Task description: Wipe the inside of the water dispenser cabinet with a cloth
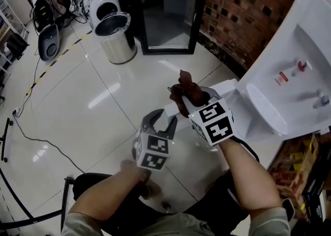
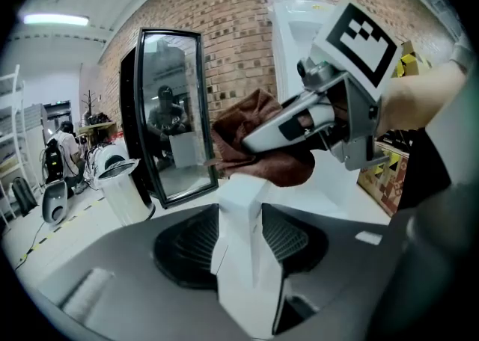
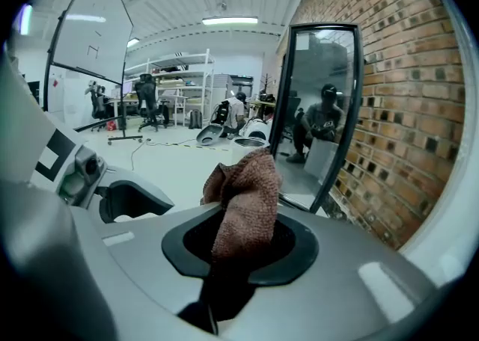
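A workshop-style lab hall
Bare brick wall (image 1: pixel 243 12), glossy tiled floor (image 1: pixel 103 100) with trailing cables (image 1: pixel 49 144) — metal shelving (image 3: pixel 176 78), office chairs (image 3: pixel 146 96) and strip lights (image 3: pixel 230 21) at the far end.

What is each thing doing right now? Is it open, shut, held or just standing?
left gripper: shut on the cabinet door's edge.
right gripper: shut on the cloth.
cabinet door: swung open, held by its edge.
cloth: bunched up, sticking out past the jaws.
bin: upright, top open.
mirror: standing against the brick wall.
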Demonstrator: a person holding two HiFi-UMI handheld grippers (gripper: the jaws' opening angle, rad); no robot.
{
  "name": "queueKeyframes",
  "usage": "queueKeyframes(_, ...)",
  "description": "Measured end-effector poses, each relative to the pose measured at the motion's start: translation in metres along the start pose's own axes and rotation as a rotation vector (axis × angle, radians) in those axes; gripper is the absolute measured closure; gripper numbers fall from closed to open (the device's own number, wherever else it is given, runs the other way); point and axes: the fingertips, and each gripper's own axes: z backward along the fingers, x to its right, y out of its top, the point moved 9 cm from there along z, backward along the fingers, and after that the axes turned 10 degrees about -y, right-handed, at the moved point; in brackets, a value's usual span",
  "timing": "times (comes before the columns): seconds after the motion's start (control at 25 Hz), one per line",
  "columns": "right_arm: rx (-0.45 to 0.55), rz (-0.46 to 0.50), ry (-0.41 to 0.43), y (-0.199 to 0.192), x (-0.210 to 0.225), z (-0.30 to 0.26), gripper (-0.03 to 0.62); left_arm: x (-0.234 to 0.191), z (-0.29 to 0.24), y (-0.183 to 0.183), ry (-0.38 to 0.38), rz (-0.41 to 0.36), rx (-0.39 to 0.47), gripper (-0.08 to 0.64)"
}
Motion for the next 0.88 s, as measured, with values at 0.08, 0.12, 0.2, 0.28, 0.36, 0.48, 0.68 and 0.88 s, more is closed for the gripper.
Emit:
queueKeyframes(0.08,-0.014,-0.022,-0.053,-0.005,0.015,0.0,0.491,0.0,0.0,0.0,0.002,0.012,0.003,0.38)
queueKeyframes(0.12,-0.022,-0.032,-0.083,-0.009,0.024,0.0,0.491,0.001,0.0,0.0,0.003,0.018,0.003,0.38)
queueKeyframes(0.2,-0.038,-0.059,-0.149,-0.015,0.041,0.001,0.491,0.001,0.001,0.001,0.004,0.028,-0.001,0.382)
queueKeyframes(0.28,-0.053,-0.099,-0.221,-0.022,0.058,0.003,0.491,0.002,0.002,0.002,0.006,0.032,-0.003,0.383)
queueKeyframes(0.36,-0.069,-0.147,-0.302,-0.029,0.075,0.005,0.491,0.003,0.003,0.003,0.01,0.036,-0.004,0.387)
queueKeyframes(0.48,-0.093,-0.221,-0.428,-0.042,0.098,0.011,0.492,0.005,0.004,0.005,0.014,0.049,-0.002,0.391)
queueKeyframes(0.68,-0.108,-0.264,-0.552,-0.052,0.106,0.019,0.499,0.006,0.008,0.006,0.02,0.059,0.007,0.399)
queueKeyframes(0.88,-0.102,-0.324,-0.597,-0.056,0.108,0.022,0.499,0.01,0.014,0.012,0.028,0.065,0.043,0.42)
